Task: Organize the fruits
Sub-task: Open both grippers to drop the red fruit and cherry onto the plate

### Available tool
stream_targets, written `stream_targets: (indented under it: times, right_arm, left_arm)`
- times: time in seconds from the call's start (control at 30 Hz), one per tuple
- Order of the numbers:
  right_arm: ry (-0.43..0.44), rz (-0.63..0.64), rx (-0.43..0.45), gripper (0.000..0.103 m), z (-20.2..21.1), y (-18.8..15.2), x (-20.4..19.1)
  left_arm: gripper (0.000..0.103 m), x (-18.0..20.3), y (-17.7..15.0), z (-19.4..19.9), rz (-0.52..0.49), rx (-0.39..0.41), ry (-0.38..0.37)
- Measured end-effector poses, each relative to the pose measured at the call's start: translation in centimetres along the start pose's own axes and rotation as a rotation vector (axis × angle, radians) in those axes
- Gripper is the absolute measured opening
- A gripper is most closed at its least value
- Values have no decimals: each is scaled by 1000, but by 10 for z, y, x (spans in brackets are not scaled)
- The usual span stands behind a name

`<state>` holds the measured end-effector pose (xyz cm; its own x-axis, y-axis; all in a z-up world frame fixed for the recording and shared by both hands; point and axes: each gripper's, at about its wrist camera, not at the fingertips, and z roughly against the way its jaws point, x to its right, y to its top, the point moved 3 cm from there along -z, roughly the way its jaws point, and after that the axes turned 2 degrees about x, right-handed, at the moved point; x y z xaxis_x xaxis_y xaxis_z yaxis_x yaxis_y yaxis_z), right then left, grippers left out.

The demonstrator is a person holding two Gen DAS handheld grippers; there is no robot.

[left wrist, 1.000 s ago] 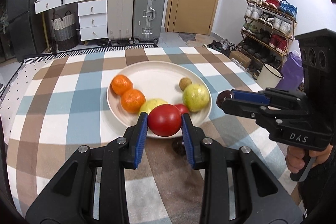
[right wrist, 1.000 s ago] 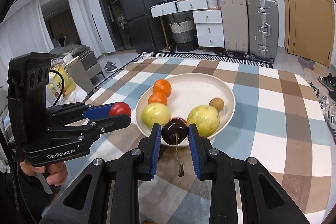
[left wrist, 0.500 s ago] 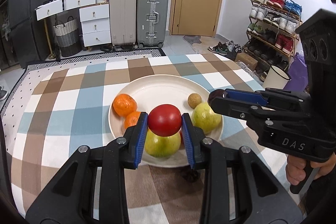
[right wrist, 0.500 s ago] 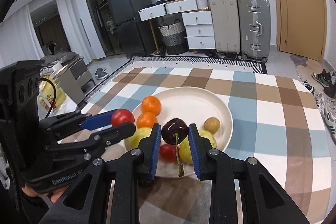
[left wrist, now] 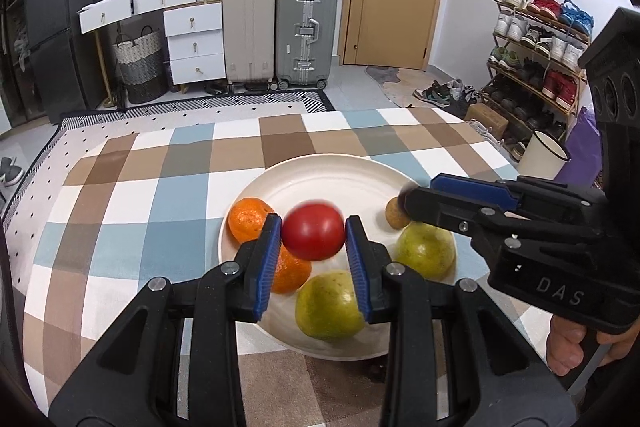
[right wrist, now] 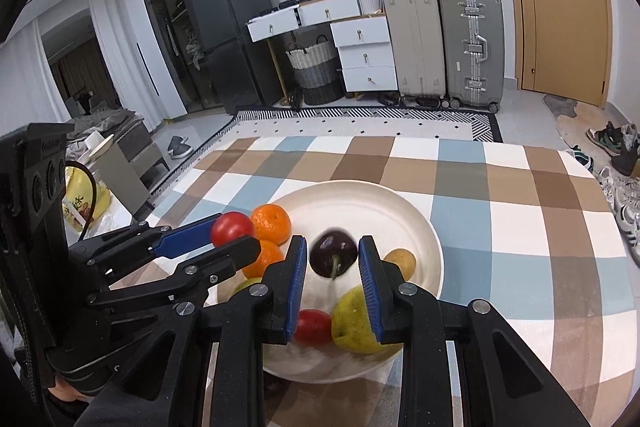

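Note:
My left gripper (left wrist: 313, 223) is shut on a red tomato (left wrist: 313, 233) and holds it above the white plate (left wrist: 320, 163). On the plate lie two oranges (left wrist: 248, 213), two yellow-green fruits (left wrist: 328, 307) and a small brown fruit (left wrist: 394, 213). In the right wrist view my right gripper (right wrist: 333, 243) hangs over the plate (right wrist: 360, 199), its jaws opening. A dark cherry (right wrist: 334, 254), blurred, sits between the pads with a thin gap on each side. A small red fruit (right wrist: 313, 327) lies below it. The left gripper (right wrist: 234, 233) shows at the left there.
The plate rests on a checked tablecloth (left wrist: 160, 187) with bare cloth to the left and beyond. A hand (left wrist: 568, 347) holds the right gripper (left wrist: 418, 193) at the plate's right. Suitcases, drawers, a shoe rack and a white bucket (left wrist: 544, 155) stand past the table.
Both grippers have moved forward from the plate's near rim to above the fruit. The right jaws have parted a little and the cherry now looks loose between them.

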<state>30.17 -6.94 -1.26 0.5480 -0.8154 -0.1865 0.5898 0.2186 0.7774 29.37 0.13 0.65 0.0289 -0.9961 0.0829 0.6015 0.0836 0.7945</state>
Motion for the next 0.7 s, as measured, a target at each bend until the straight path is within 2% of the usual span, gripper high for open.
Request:
stream_targets:
  times: [0.03, 0.1, 0.2, 0.27, 0.33, 0.5, 0.6, 0.7]
  right_arm:
    - [-11, 5, -4, 34, -1, 0, 0]
    - [-21, 13, 4, 46, 1, -1, 2]
    - [-23, 12, 14, 48, 5, -2, 5]
    - [-30, 9, 16, 50, 10, -4, 8]
    - [-36, 4, 24, 57, 16, -5, 11]
    - [-40, 0, 58, 82, 36, -10, 17]
    - [-36, -6, 77, 92, 52, -15, 19]
    - [-30, -17, 88, 99, 63, -19, 21]
  left_arm:
    - [29, -1, 0, 0, 2, 0, 1]
    - [33, -2, 0, -1, -1, -17, 1]
    - [50, -4, -3, 2, 3, -12, 16]
    - [70, -5, -5, 7, 5, 0, 23]
    - [79, -6, -5, 13, 7, 19, 32]
    - [86, -10, -9, 31, 40, 38, 25]
    - [89, -10, -12, 43, 40, 53, 33]
    - [98, -11, -14, 56, 57, 73, 36]
